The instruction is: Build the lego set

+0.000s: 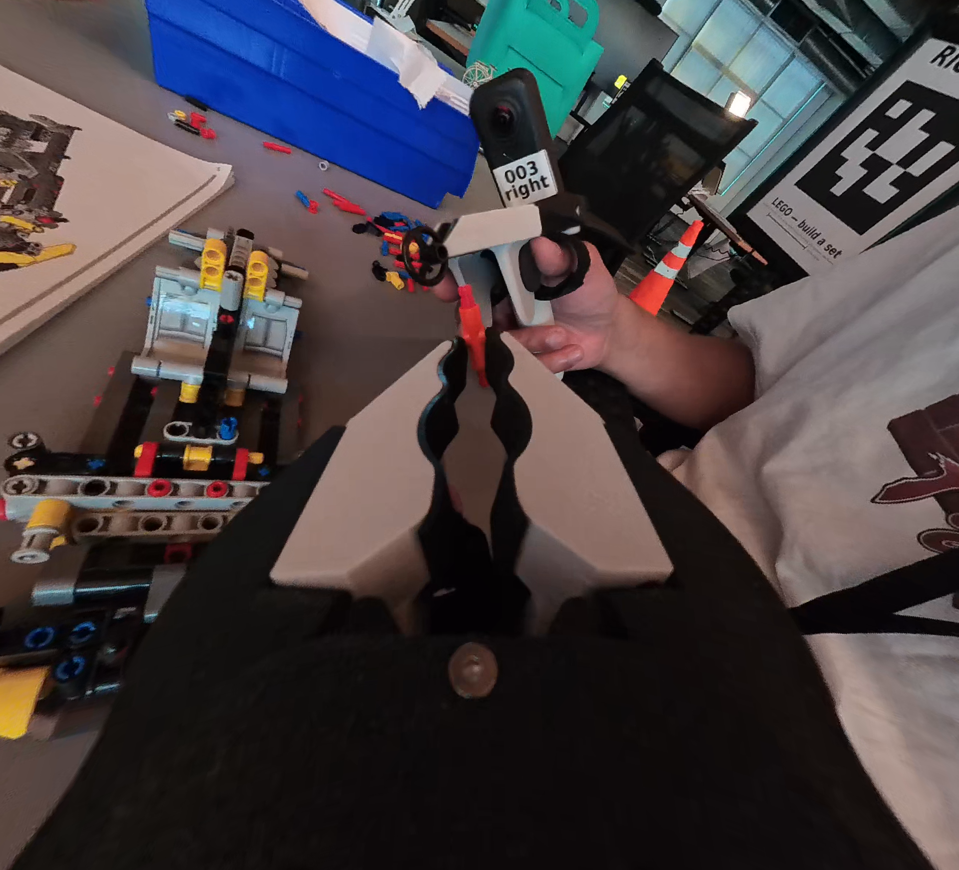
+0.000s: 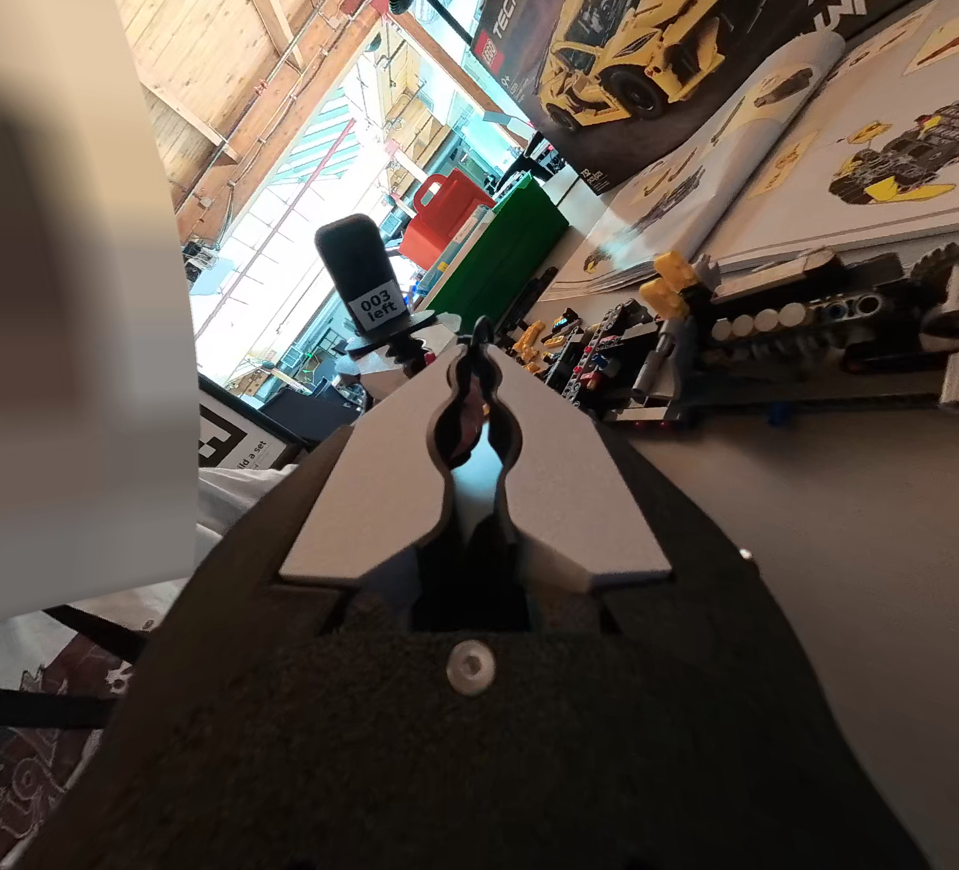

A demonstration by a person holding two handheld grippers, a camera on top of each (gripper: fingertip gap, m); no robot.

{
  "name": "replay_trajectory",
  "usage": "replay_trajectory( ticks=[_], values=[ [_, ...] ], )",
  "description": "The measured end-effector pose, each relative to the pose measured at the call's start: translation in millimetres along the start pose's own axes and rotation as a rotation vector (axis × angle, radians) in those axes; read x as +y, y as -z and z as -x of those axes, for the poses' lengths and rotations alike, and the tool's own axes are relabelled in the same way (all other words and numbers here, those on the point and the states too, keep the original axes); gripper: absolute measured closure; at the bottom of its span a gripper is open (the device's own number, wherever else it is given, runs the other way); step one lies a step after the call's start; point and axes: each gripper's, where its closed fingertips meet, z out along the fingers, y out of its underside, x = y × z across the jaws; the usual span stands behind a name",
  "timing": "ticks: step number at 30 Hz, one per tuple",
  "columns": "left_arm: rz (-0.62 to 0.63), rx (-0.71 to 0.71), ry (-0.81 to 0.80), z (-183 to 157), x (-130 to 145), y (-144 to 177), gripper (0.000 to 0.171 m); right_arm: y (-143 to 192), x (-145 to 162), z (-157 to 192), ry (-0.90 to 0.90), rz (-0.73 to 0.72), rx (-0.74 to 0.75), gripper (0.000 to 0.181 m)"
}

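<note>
I hold both pieces just right of the half-built grey-and-yellow plastic car chassis [image 1: 207,378], ready to mate: left tool [image 1: 475,352] pinches a red-orange plastic connector [image 1: 473,326]; right tool [image 2: 480,342] clamps a small black plastic steering wheel [image 1: 424,256].

Left of the car build [image 1: 207,378], the booklet [image 1: 93,222] blocks you; behind it, loose pins [image 1: 389,238] and the blue bin [image 1: 290,67] crowd the table [image 1: 363,326]; right of it lies bare tabletop.
</note>
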Motion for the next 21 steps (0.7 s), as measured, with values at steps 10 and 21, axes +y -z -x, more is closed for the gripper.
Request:
replay_trajectory(
  ticks=[10,21],
  values=[
    [0.080,-0.066,-0.003,11,12,1,0.167,-9,13,-5,0.274,0.080,0.151,0.180],
    [0.266,-0.348,-0.302,42,34,7,0.167,-19,25,-7,1.124,0.199,0.459,0.180]
  ],
)
